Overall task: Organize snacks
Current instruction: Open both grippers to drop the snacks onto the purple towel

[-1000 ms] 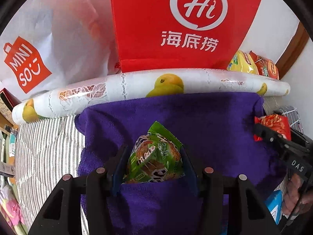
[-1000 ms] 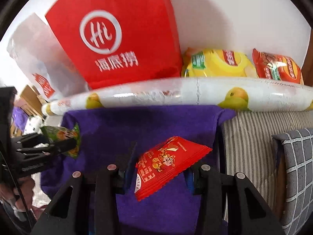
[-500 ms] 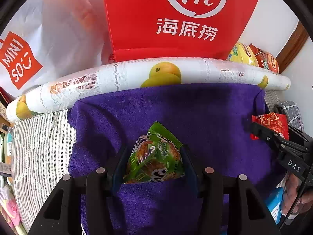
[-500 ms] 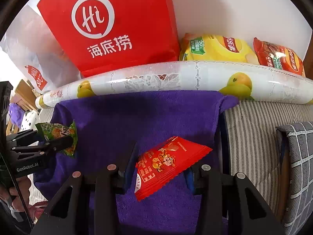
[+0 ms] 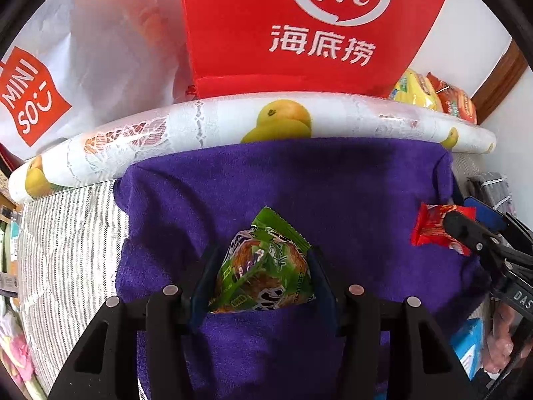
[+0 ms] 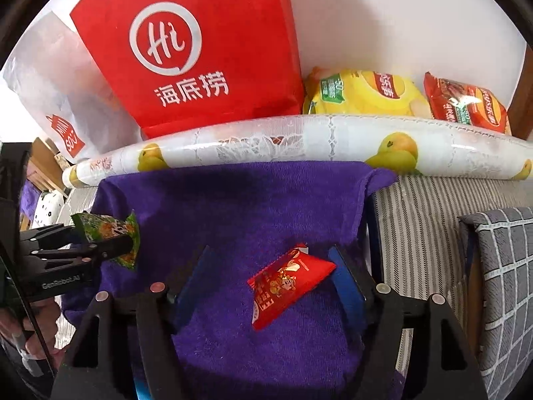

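- Far side: red bag (image 6: 200,50) upright against the wall, white bag (image 5: 50,76) to its left, yellow chips (image 6: 363,95) and red chips (image 6: 466,105) to its right.
- In front of these, a fruit-print roll (image 6: 266,143) lying across, bordering the far edge of the purple towel (image 6: 250,206).
- Nothing between either claw and the towel.
- Left claw (image 5: 260,276) clamped on the green snack (image 5: 263,266), above the towel's near-left part.
- Right claw (image 6: 269,276) opening; red snack (image 6: 286,283) between its jaws, tilted, touching the right pad only or just off it — hard to tell.
- A second ago, red snack pinched tight in narrow jaws; now jaws clearly wider and the packet dropped lower, turned steeper.
- Green snack gripped as before.
- Under the towel, striped cloth (image 6: 419,213); grey checked cushion (image 6: 499,266) at right.
- White wall behind, wooden trim (image 5: 499,80) at far right.
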Action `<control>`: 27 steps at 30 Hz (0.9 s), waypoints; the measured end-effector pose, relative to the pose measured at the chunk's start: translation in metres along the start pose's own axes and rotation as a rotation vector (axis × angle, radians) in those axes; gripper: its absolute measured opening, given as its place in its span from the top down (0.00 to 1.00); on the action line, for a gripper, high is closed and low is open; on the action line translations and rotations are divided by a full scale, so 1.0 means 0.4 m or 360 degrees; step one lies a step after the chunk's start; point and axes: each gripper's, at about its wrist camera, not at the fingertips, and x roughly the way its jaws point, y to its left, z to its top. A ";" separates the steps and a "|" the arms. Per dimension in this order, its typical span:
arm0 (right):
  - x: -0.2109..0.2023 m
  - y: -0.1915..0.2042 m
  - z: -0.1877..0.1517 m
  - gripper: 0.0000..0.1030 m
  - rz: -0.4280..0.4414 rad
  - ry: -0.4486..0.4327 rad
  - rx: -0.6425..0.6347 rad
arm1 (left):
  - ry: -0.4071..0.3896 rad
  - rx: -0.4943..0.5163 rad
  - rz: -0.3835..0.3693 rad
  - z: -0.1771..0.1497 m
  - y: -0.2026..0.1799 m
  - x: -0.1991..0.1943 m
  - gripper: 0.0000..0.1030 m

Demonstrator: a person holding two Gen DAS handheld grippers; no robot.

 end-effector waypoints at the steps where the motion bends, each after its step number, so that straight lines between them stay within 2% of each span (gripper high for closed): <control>1: -0.010 -0.001 -0.001 0.31 -0.0003 -0.0010 0.0000 | 0.0000 -0.0008 -0.0008 0.000 -0.001 -0.003 0.45; 2: -0.026 0.002 -0.001 0.31 -0.0007 -0.0034 -0.0002 | -0.0004 -0.0015 -0.0015 0.001 -0.001 -0.007 0.41; 4: -0.054 0.007 -0.003 0.29 -0.0011 -0.0078 -0.0005 | -0.0026 -0.0012 -0.0024 -0.002 0.007 -0.026 0.38; 10: -0.122 0.044 -0.020 0.29 -0.0026 -0.0120 -0.0032 | -0.0077 -0.0020 -0.0047 -0.005 0.004 -0.076 0.36; 17: -0.217 0.096 -0.071 0.23 -0.0238 -0.0205 -0.0090 | -0.0214 0.0019 -0.0104 -0.011 -0.015 -0.183 0.36; 22: -0.290 0.113 -0.128 0.16 -0.0374 -0.0276 -0.0039 | -0.0323 0.0064 -0.0159 -0.030 -0.042 -0.271 0.36; 27: -0.352 0.123 -0.187 0.16 -0.0404 -0.0314 -0.0029 | -0.0377 0.0087 -0.0212 -0.100 -0.067 -0.332 0.36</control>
